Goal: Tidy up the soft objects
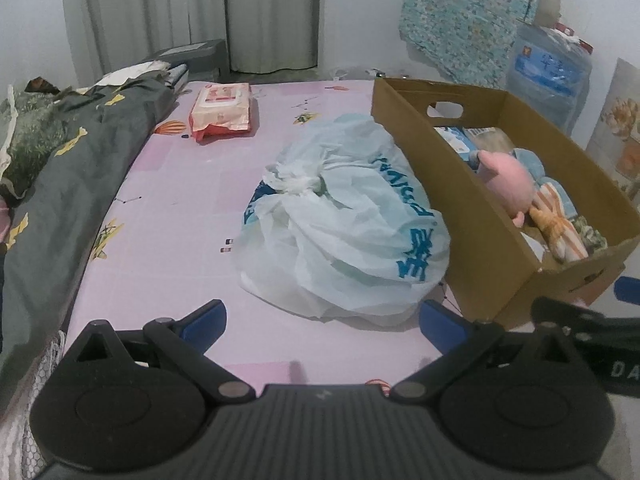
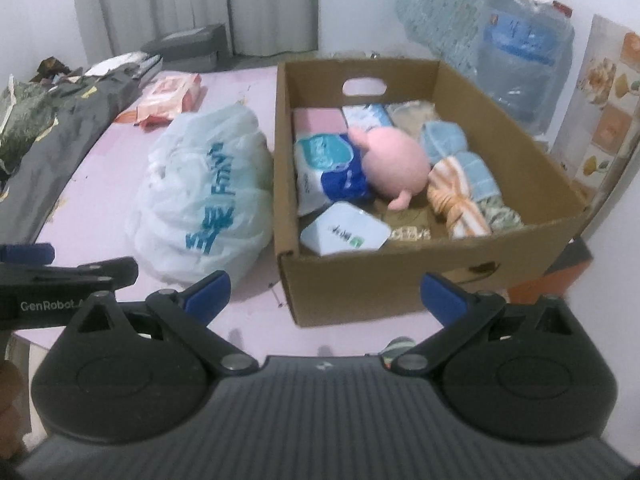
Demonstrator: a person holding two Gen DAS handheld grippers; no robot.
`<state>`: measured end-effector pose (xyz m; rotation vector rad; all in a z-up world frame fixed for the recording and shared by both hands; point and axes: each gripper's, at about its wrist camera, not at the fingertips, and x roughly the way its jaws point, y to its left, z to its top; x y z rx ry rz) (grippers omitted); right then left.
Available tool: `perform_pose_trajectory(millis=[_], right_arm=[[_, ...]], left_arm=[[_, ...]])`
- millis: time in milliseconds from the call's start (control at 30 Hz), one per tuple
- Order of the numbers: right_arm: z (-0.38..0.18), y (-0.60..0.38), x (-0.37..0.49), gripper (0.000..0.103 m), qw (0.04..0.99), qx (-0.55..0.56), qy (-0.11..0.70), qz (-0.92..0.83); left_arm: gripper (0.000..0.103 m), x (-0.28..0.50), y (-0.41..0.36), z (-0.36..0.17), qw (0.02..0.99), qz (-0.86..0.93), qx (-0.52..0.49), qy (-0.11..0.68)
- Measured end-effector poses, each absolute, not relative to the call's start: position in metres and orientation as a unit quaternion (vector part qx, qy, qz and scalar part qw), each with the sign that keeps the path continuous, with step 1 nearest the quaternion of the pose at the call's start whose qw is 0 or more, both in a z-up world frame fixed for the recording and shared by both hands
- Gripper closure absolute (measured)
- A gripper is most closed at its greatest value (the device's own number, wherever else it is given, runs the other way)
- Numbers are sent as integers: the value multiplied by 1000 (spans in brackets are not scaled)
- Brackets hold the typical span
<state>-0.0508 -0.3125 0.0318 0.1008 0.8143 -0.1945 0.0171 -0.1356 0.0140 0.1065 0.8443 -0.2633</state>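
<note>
My left tool [image 1: 322,320] sits low over the near edge of the bed [image 1: 168,216], its blue-tipped fingers [image 1: 206,318] spread wide apart with nothing between them. My right tool [image 2: 324,294] is spread just as wide and also holds nothing; its left finger reaches toward the bag and its right finger [image 2: 442,296] lies in front of the near wall of the box. Each tool shows at the edge of the other's view, so the two are side by side.

Just ahead of the left tool lies a white plastic bag [image 1: 344,224] with blue lettering, knotted at the top and bulging, resting on the pink sheet. Its right side touches the long wall of the cardboard box [image 2: 360,280], which stands open on the bed.

Inside the box I see a pink plush toy [image 2: 394,164] near the middle, lying partly over a blue and white soft pack [image 2: 324,168]. A white pack [image 2: 346,234] lies tilted at the near left corner. To the right of the plush is an orange-striped cloth bundle [image 2: 456,204] with folded pale blue cloths [image 2: 444,140] beside it.

Farther back on the sheet, well apart from the bag, is a red and white wipes pack [image 1: 222,110]. A dark quilt [image 1: 60,184] is heaped along the left edge of the bed.
</note>
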Motion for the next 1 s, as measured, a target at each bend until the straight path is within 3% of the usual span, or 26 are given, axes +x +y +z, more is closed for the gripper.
perform_pose_trajectory(millis=[1000], right_arm=[[23,-330,-47,1,908,52,400,-108]], left_arm=[[0,24,-154,8,893,-133,58,426]])
